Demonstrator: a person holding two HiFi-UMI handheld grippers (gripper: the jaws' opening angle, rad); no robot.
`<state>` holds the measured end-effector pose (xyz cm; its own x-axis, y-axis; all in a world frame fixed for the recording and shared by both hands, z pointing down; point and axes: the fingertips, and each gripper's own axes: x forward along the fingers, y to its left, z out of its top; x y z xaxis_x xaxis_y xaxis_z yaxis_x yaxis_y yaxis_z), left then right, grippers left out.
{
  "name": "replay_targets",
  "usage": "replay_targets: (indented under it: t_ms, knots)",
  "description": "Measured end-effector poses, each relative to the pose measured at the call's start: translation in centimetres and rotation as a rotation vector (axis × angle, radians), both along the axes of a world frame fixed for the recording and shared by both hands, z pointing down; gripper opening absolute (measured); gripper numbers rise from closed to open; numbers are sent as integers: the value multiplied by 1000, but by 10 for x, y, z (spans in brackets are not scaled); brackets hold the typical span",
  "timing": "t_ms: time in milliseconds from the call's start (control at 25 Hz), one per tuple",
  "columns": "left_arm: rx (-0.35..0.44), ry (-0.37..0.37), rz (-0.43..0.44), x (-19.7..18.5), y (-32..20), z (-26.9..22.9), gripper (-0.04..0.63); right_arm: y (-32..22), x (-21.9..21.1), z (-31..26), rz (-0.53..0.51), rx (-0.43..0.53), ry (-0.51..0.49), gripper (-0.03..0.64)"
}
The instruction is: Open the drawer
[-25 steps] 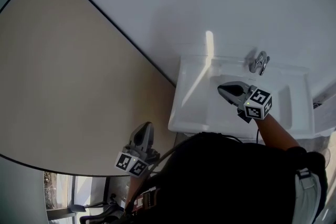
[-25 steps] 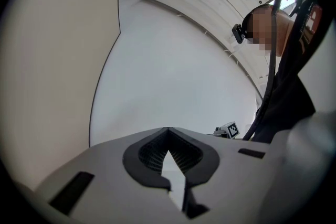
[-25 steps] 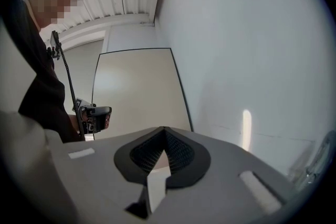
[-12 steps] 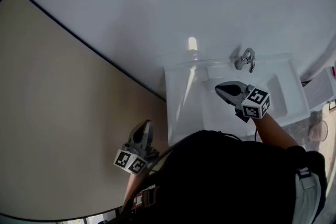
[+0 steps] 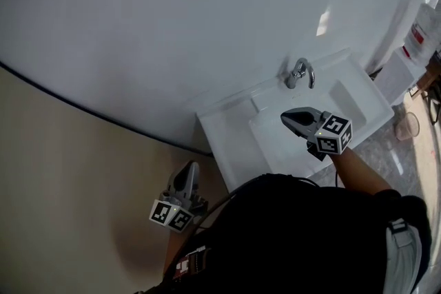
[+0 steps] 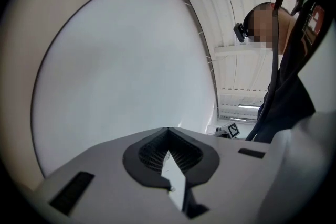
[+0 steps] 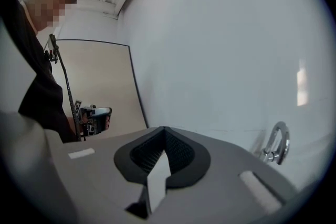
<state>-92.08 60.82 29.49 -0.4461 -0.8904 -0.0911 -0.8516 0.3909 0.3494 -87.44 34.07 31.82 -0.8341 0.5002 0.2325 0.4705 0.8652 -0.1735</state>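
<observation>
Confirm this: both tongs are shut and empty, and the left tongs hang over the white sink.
One thing is wrong: it is the right tongs that hang over the white sink, as the head view shows; the left tongs are off to its side. Both are shut and empty.

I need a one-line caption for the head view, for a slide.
From above: a person holds the right tool over a white sink, the left tool beside it.
</observation>
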Motion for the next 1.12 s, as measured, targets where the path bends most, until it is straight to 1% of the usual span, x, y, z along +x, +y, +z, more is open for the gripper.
replay_targets:
  t_ms: [160, 320, 440, 600, 760, 920, 1120]
  knots:
    - [-3, 13, 106, -8, -18, 9, -11, -18, 15, 3, 119, 12, 14, -2]
    - [3, 18, 208, -12, -45, 15, -11, -41, 41, 7, 236, 24, 30, -2]
    - [1, 24, 287, -10, -69, 20, -11, -60, 63, 11, 324, 26, 43, -2]
    - [-1, 18, 366, -3, -102, 24, -11, -83, 90, 13, 406, 30, 36, -2]
    - [-11, -5, 434, 20, -138, 20, -11, -112, 126, 10, 473, 24, 15, -2]
    - [-21, -30, 470, 51, -179, 15, -11, -155, 170, 7, 532, 21, -13, -2]
    - [-27, -45, 502, 113, -240, 3, -11, -216, 244, -6, 586, 18, -48, -2]
